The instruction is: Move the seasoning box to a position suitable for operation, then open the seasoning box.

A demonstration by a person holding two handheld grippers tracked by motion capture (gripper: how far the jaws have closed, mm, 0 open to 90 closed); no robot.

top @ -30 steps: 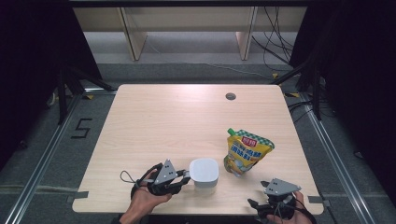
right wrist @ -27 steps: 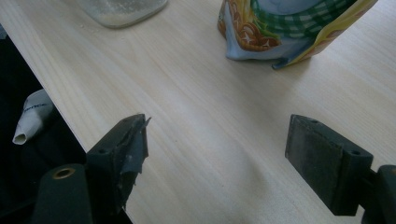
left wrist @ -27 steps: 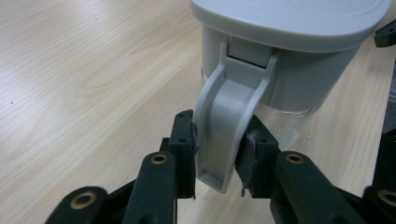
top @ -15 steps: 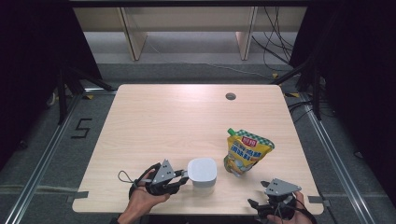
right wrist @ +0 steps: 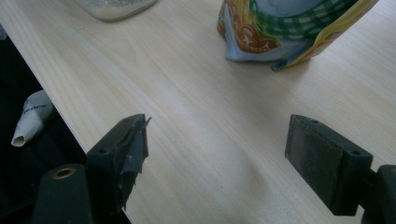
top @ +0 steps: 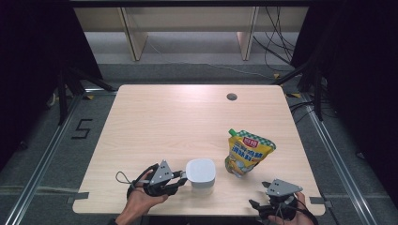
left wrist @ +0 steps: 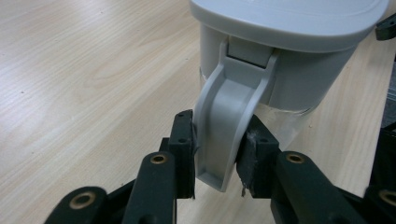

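The left gripper (left wrist: 217,154) clamps the grey handle (left wrist: 224,126) of the lidded container (top: 201,172), just left of the standing yellow pouch (top: 245,153); its contents are unclear. The right gripper (right wrist: 217,158) gapes, near the pouch.

High view: mounted above the near edge, aimed forward and down, whole light wooden table (top: 187,122) covered. Left gripper view: set very close behind the white lidded plastic container (left wrist: 289,51). Right gripper view: held low over the tabletop, container base and yellow printed pouch (right wrist: 299,28) shared with the others.
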